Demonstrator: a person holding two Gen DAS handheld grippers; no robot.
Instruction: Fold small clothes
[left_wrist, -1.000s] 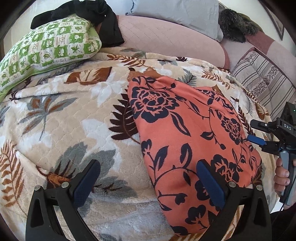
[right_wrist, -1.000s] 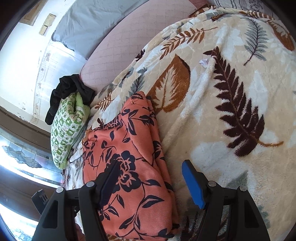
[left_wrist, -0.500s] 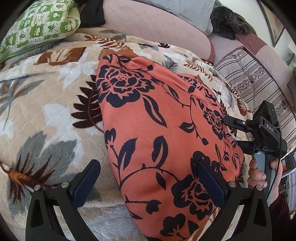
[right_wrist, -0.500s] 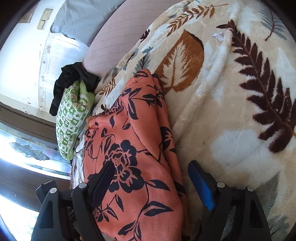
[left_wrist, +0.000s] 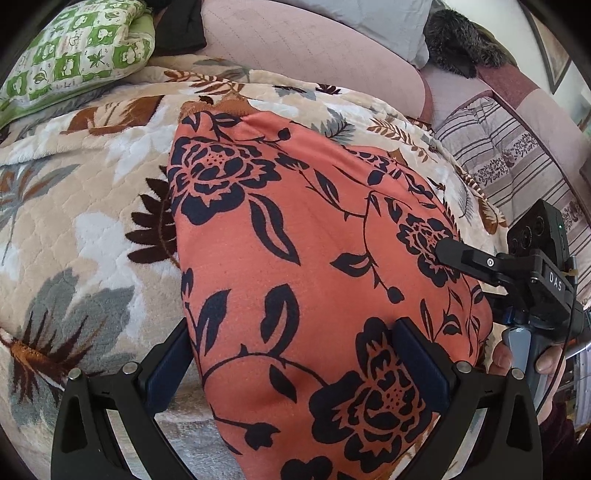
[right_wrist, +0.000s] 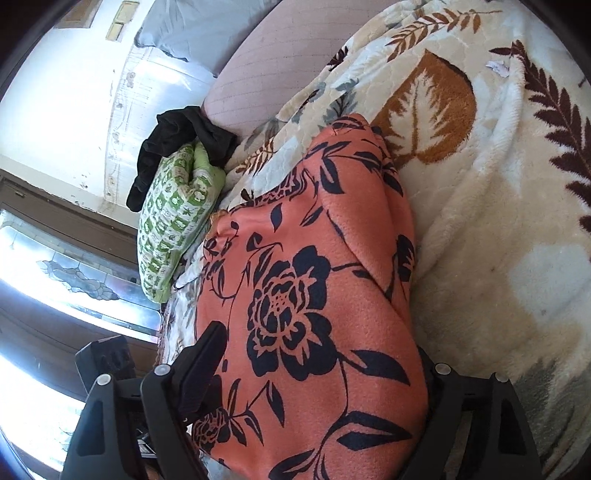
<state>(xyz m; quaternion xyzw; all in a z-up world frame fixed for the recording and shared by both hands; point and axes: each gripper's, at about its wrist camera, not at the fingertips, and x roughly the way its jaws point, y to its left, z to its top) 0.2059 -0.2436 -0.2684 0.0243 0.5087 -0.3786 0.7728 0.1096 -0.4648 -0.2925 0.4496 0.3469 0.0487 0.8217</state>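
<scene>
An orange garment with dark navy flowers (left_wrist: 303, 258) lies folded on the leaf-patterned blanket (left_wrist: 85, 229). My left gripper (left_wrist: 295, 373) is open, its two blue-padded fingers straddling the garment's near edge, left finger under the fold, right finger on top. My right gripper (right_wrist: 317, 373) is open too, straddling the garment's (right_wrist: 295, 295) other end; its right finger is hidden behind the cloth. The right gripper also shows in the left wrist view (left_wrist: 480, 266), one finger on the garment's right edge.
A green checked pillow (left_wrist: 77, 51) and a black cloth (right_wrist: 181, 140) lie at the bed's far left. A pink cushion (left_wrist: 314, 48), a grey pillow and a striped quilt (left_wrist: 517, 162) stand behind. A window (right_wrist: 55, 280) is beyond the bed.
Both grippers have moved forward onto the garment, which now sits between the fingers of each. The garment looms larger in both views.
</scene>
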